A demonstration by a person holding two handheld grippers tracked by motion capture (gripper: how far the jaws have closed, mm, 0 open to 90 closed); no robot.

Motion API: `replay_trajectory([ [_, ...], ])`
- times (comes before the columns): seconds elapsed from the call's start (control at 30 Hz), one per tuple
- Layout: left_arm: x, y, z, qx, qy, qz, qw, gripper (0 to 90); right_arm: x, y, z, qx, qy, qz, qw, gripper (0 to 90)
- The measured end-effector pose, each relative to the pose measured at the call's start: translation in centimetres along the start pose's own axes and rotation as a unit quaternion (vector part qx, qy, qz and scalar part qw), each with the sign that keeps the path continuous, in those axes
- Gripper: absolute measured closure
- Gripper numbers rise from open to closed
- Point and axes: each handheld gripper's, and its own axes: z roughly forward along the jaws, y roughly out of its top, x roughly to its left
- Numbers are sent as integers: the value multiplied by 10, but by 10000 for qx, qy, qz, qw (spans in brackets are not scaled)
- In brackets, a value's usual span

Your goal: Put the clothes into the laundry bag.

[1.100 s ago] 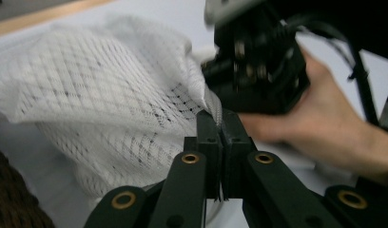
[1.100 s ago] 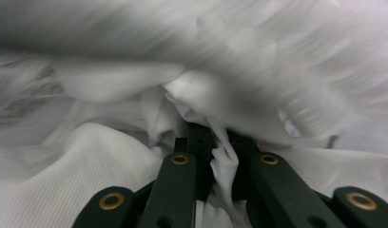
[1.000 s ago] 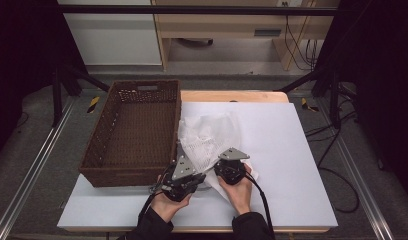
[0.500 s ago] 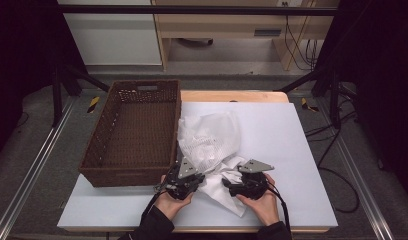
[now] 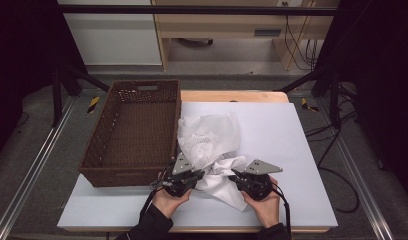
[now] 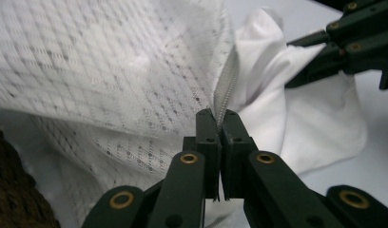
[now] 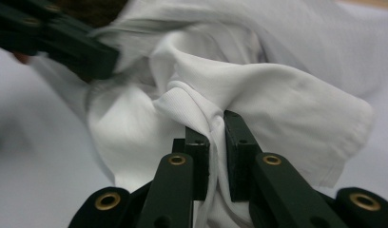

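Both grippers pinch the white cloth point(image 5: 212, 150) at the near edge of the bench point(image 5: 292, 150): the left gripper point(image 6: 219, 118) is clamped on its lacy edge, and the right gripper point(image 7: 216, 128), whose jaws have just been closing, bites a bunched fold. The cloth lies crumpled between them, just beside the brown basket point(image 5: 137, 130) farther back. If the hands pull apart too hard, the thin fold could slip out or the lace could tear.
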Motion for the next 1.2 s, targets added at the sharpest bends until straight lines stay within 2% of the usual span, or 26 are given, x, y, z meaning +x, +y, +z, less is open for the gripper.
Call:
replay_trajectory([
  [0.07, -4, 9, -8, -136, -31, 49, 9999, 878, 11, 6, -1, -163, 208, -223, 9994, 829],
  [0.13, -8, 18, -15, -253, -59, 115, 9996, 880, 22, 11, 5, -285, 342, -354, 9984, 829],
  [0.23, -13, 28, -19, -278, -72, 232, 9993, 882, 32, 19, 21, -482, 315, -465, 9973, 829],
  [0.27, -15, 31, -20, -272, -62, 275, 9992, 883, 33, 22, 28, -548, 259, -489, 9970, 829],
  [0.37, -18, 32, -21, -238, -50, 344, 9991, 885, 28, 28, 53, -552, 9, -289, 9981, 828],
  [0.47, -18, 23, -19, -178, -113, 277, 9994, 886, 15, 23, 81, -409, -427, -5, 9983, 829],
  [0.53, -15, 16, -16, -111, -129, 232, 9996, 885, 9, 18, 91, -400, -829, 158, 9956, 828],
  [0.57, -14, 12, -14, -78, -136, 191, 9997, 885, 7, 17, 93, -380, -918, 179, 9949, 825],
  [0.6, -13, 9, -13, -40, -134, 171, 9998, 884, 6, 17, 92, -363, -981, 182, 9943, 820],
  [0.67, -9, 1, -8, 22, -100, 109, 9999, 884, 5, 17, 88, -298, -941, 191, 9949, 788],
  [0.77, -3, -8, 2, 185, 7, 76, 9998, 883, 2, 17, 72, -247, -641, 203, 9974, 666],
  [0.87, 1, -15, 14, 330, 69, 6, 9994, 883, 2, 14, 44, -298, -218, 236, 9990, 530],
  [0.93, 3, -17, 19, 387, 93, -13, 9992, 884, 4, 9, 27, -313, -134, 128, 9993, 482],
  [1.0, 3, -18, 22, 386, 131, -20, 9992, 883, 4, 0, 9, -318, -150, -36, 9994, 398],
  [1.07, 3, -18, 24, 400, 166, -4, 9991, 884, 1, -6, 4, -331, -287, -53, 9990, 324],
  [1.13, 3, -18, 26, 403, 192, 16, 9990, 883, -6, -10, 9, -75, -470, -34, 9989, 260],
  [1.2, 4, -19, 27, 406, 196, 28, 9990, 883, -11, -13, 22, 149, -538, 59, 9984, 270],
])
